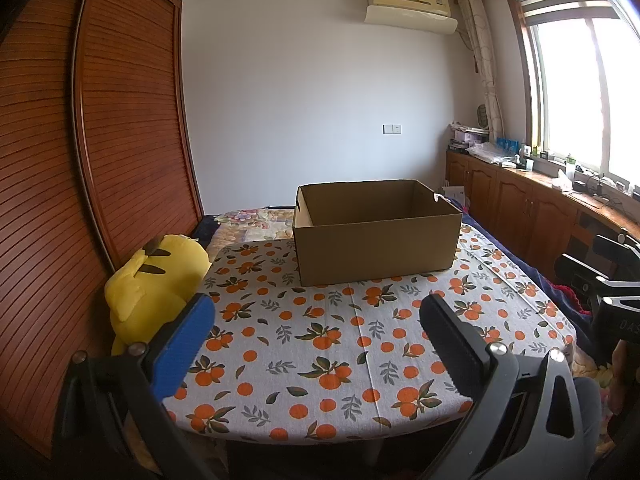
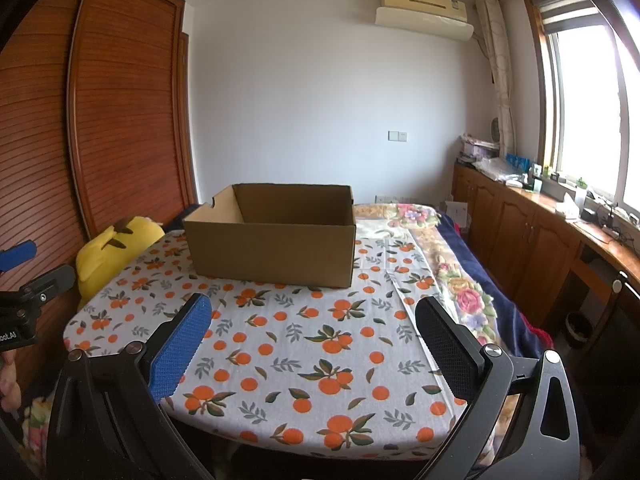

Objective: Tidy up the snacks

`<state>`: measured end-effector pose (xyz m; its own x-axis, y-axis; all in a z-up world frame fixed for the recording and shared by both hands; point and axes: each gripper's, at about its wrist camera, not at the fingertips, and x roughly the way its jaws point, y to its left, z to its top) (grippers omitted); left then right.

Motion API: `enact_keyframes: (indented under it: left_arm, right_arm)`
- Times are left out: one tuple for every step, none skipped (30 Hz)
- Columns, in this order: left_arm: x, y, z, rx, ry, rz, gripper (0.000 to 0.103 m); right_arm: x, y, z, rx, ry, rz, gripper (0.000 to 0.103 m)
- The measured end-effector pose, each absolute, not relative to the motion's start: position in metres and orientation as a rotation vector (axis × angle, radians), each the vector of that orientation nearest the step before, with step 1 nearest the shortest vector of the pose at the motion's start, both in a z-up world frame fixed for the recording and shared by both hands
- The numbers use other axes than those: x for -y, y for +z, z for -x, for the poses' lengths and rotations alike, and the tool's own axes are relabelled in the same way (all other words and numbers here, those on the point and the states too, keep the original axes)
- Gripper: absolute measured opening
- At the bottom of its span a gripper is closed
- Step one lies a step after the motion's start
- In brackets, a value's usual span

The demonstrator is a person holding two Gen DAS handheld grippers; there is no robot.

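While both jaws stand wide and hold nothing, the left hand-held gripper (image 1: 316, 336) and right hand-held gripper (image 2: 312, 336) hover off the desk's (image 1: 320, 360) near edge. No snacks show; a light cardboard box (image 1: 376, 232) toward the far edge could slide if nudged.

A plain brown cardboard box (image 1: 376, 236) stood upright and open-topped on the orange-patterned tablecloth (image 1: 320, 344), toward twelve o'clock from the table's middle. No snacks showed above its rim; its floor was hidden. A hand-hole notched its left wall.
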<state>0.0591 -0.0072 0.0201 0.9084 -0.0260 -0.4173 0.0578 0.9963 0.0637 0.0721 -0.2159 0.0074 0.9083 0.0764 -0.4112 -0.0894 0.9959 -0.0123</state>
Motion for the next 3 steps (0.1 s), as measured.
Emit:
enact_keyframes:
  left_arm:
    - [0.0069, 0.0203, -0.0596, -0.429, -0.043, -0.075, 0.103]
    - [0.0074, 0.02, -0.059, -0.43, -0.044, -0.076, 0.103]
    - [0.0074, 0.02, -0.0592, -0.43, -0.043, -0.076, 0.103]
  right_arm:
    - [0.216, 0.0074, -0.0719, -0.423, 0.086, 0.03, 0.103]
    - [0.216, 0.0074, -0.072, -0.424, 0.086, 0.03, 0.103]
    - [0.2159, 0.0074, -0.0719, -0.423, 0.086, 0.031, 0.103]
